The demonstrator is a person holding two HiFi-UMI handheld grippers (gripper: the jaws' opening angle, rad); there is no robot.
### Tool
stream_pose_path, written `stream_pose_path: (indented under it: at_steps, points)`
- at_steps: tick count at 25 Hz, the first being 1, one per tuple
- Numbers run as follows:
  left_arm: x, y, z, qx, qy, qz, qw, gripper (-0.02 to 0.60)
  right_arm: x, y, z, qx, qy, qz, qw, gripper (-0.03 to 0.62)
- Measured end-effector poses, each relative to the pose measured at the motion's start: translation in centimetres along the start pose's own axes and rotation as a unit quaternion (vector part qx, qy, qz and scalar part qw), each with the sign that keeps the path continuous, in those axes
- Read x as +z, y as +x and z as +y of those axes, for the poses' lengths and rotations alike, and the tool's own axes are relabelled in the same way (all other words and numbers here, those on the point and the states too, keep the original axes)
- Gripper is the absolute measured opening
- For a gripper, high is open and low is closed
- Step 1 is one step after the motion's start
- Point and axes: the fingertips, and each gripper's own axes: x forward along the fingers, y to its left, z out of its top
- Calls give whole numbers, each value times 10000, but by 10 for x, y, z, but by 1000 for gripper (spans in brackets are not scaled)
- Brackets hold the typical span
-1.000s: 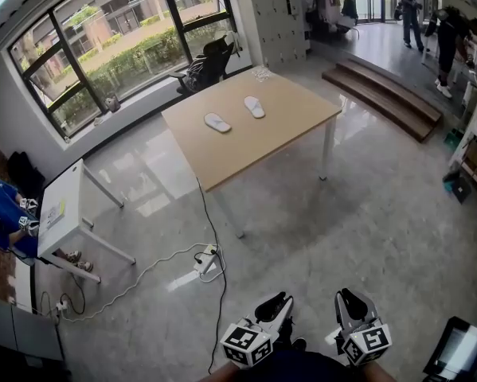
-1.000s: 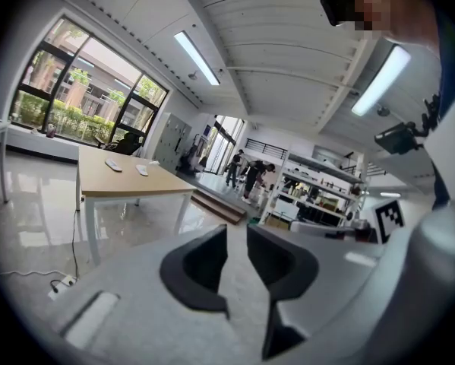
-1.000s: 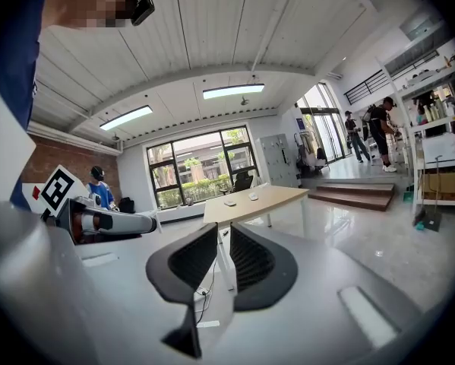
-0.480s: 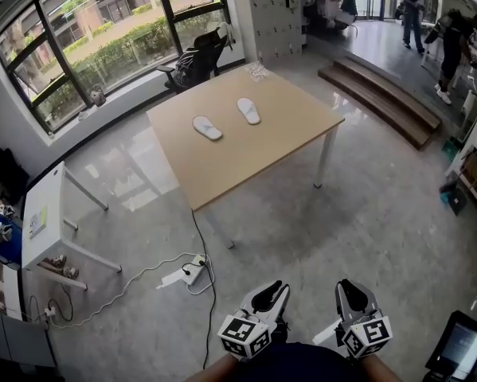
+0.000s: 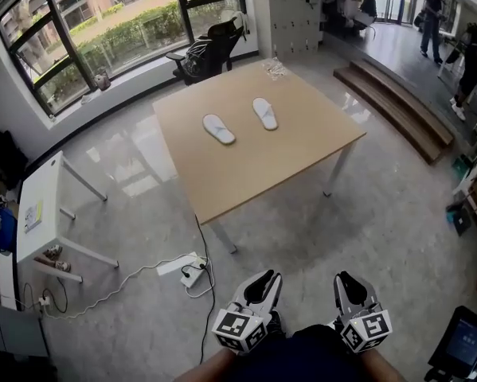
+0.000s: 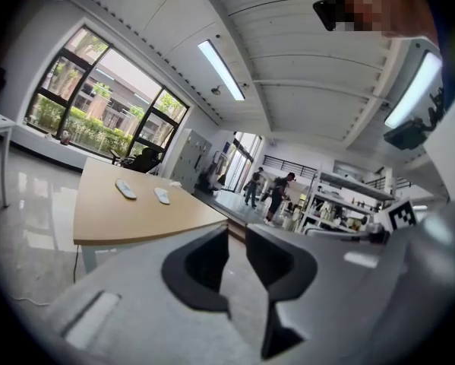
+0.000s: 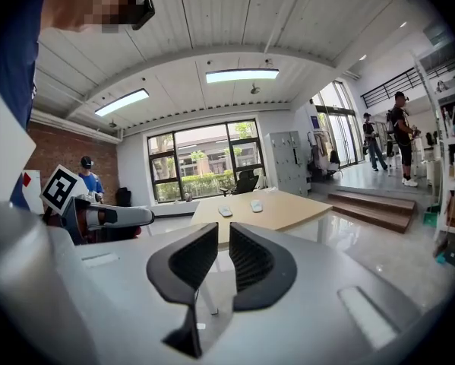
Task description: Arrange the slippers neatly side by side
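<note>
Slippers (image 5: 218, 129) lay apart on the desk (image 5: 254, 173), far away. Left claw (image 5: 262, 282) was closing, right claw (image 5: 349, 282) narrow, both empty. Best walk close first, then open them wide.

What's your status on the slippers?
Left gripper empty, jaws closing; right gripper empty, jaws slightly apart. Two slippers apart on the table, untouched, well ahead. Power strip and cable on the floor in between.
</note>
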Motion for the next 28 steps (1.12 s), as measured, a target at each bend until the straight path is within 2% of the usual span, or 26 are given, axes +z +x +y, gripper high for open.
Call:
stream_pose_path:
  at_steps: [7,13,16,28]
  points:
    - [16,26,34,448,5,16,9990,80,7,60,-18,312,45,74,9995,55]
    - [41,64,69,1326,220,-281,9905,74,20,119,-51,756,265,19,9968,43]
    - [56,95,77,1650,213,-291,9856,74,32,148,-76,933,220,24,9954,44]
    - [79,189,95,2236,138,-574,9729,77,63,238,-158,1586,50,274,9869,77]
